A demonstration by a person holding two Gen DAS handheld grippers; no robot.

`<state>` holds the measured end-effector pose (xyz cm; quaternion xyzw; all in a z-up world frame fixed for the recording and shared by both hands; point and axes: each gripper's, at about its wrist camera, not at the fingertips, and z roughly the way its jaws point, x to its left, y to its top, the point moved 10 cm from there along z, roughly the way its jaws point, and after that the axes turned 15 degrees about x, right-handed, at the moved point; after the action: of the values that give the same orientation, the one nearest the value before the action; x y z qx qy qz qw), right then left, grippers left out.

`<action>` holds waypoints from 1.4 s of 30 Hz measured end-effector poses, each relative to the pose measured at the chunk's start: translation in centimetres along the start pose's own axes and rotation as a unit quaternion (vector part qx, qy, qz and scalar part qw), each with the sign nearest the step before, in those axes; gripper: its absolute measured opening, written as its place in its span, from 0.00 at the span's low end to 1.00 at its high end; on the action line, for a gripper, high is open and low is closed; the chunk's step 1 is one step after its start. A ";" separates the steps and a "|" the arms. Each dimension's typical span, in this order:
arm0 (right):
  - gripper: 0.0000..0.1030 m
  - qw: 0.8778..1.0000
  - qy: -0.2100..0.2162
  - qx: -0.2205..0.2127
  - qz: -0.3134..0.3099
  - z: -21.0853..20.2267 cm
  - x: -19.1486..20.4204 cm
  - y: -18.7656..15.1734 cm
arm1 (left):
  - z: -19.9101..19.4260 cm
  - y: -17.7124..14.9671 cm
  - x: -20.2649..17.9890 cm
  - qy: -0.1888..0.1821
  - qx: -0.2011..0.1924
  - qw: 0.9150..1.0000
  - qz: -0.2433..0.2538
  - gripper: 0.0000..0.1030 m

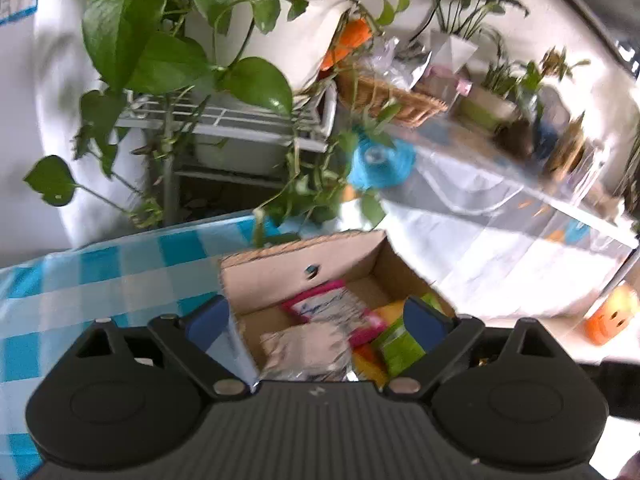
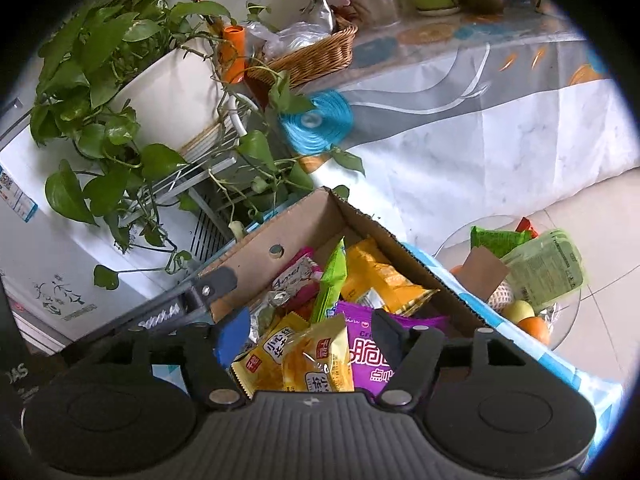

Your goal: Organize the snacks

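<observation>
The cardboard box (image 2: 320, 220) sits on the blue-checked tablecloth (image 1: 80, 280), close to the table's far edge, and holds the snacks; in the right wrist view they show plainly: two yellow packets (image 2: 296, 360) at the box's near end, a purple packet (image 2: 372, 344) beside them to the right, an orange-yellow bag (image 2: 376, 276) along the right wall, a green packet (image 2: 332, 280) standing on edge, and a pink-and-white packet (image 2: 298, 276) toward the far wall; the left wrist view, blurred, shows fewer of them: the pink-and-white packet (image 1: 332, 308), a green one (image 1: 400, 344), and a silvery packet (image 1: 308, 352) nearest the camera; the left gripper (image 1: 316, 320) has its fingers spread wide, pressing on nothing, one blue pad (image 1: 208, 324) outside the box's left wall and the other over the box's right side; the right gripper (image 2: 308, 332) has its fingers apart too, the yellow packets lying loose between them with neither pad squeezing; only the right view shows the round glass table (image 2: 560, 320) off the right edge, carrying fruit and green packs; both views show the trailing pothos in its white pot (image 1: 288, 32), the wicker basket (image 2: 316, 56) and the blue tape roll (image 2: 316, 120) beyond the far edge.
</observation>
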<state>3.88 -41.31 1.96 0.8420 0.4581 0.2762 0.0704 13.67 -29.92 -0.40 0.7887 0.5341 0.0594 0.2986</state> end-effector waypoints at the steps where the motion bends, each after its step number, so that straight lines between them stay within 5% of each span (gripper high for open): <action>1: 0.74 1.000 -0.002 -0.001 0.000 -0.1 0.0 0.0 | -0.1 -0.2 0.2 0.013 0.005 1.000 0.001 0.92; 23: 0.96 0.989 -0.130 -0.014 -0.065 -0.5 -1.0 -0.2 | -3.2 -3.8 1.3 0.121 0.070 0.990 -0.001 0.97; 42: 1.00 0.990 -0.134 -0.006 -0.047 -1.1 -2.1 -1.4 | -5.0 -4.2 0.9 0.167 0.066 0.984 0.018 0.99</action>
<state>1.41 -42.34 1.49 0.8485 0.4817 0.1603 0.1492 8.61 -26.07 1.20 0.7948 0.5652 0.1604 0.1518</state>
